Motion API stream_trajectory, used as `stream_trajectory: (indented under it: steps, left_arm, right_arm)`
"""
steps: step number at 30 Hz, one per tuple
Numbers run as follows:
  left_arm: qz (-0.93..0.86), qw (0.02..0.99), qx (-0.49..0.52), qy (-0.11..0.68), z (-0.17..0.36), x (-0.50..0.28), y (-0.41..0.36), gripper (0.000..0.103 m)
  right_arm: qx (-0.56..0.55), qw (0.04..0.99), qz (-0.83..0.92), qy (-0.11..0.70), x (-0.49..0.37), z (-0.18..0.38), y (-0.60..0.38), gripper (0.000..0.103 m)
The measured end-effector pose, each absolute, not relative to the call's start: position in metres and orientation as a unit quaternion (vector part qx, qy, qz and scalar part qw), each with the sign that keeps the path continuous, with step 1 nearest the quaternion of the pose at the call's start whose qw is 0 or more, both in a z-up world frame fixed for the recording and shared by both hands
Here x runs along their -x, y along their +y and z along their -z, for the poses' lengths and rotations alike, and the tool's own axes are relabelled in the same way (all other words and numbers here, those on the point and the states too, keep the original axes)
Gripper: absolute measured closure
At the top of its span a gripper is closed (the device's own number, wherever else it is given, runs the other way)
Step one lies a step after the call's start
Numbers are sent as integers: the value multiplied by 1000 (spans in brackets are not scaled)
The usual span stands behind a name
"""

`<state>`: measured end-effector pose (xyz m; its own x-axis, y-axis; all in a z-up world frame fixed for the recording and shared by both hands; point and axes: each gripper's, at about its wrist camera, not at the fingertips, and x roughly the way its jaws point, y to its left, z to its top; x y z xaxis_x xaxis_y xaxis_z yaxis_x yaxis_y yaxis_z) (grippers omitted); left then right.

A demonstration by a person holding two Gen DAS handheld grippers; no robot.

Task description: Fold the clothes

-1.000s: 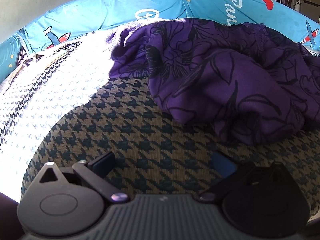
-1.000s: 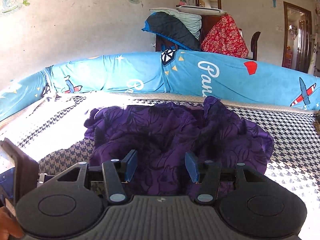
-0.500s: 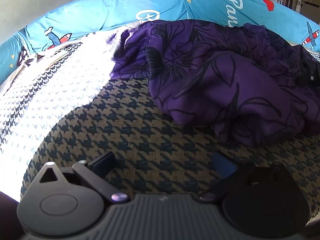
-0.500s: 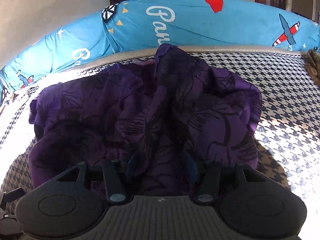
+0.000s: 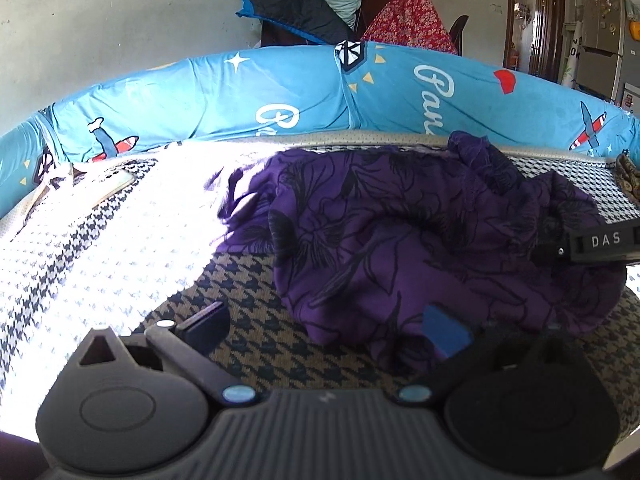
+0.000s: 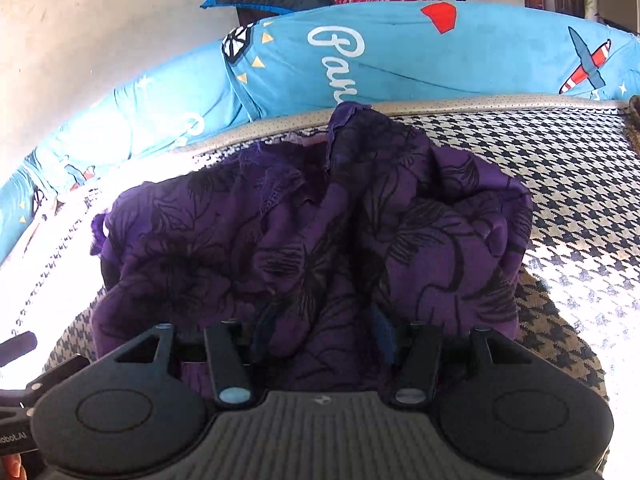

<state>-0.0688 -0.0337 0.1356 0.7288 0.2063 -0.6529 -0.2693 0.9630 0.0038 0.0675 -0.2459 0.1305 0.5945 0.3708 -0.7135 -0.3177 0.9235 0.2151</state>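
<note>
Over the last second the right hand-held gripper [image 6: 320, 334] dropped from above the purple garment [image 6: 320, 232] into its near edge, cloth now bunched between its fingers. The left wrist view tilted up: the wall fills the top, and the garment sits at centre right.

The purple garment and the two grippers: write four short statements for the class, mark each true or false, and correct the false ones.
1. The purple garment lies crumpled, not yet folded. True.
2. The left gripper is clamped on the garment. False: its fingers are open, one over bare houndstooth cover.
3. The right gripper has cloth between its fingers. True.
4. A green bolster borders the bed. False: the bolster is blue.
</note>
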Motion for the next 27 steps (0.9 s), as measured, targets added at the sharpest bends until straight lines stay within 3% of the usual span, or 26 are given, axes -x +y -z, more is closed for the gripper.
stream_trajectory:
  steps: [5,14,27]
  left_arm:
    - [-117,932,25,343,-152,31,-40,0]
    - [-99,924,-17,370,-130,-42,-53,0]
    - [-103,906,33,409,-89,-89,-68,0]
  right_arm:
    - [-74,909,-188,364,-69,-147,-258,51]
    - [-107,932,-149,312,-98,-160,-273,51]
    - [-127,937,-100,310,-185,-141,-279,51]
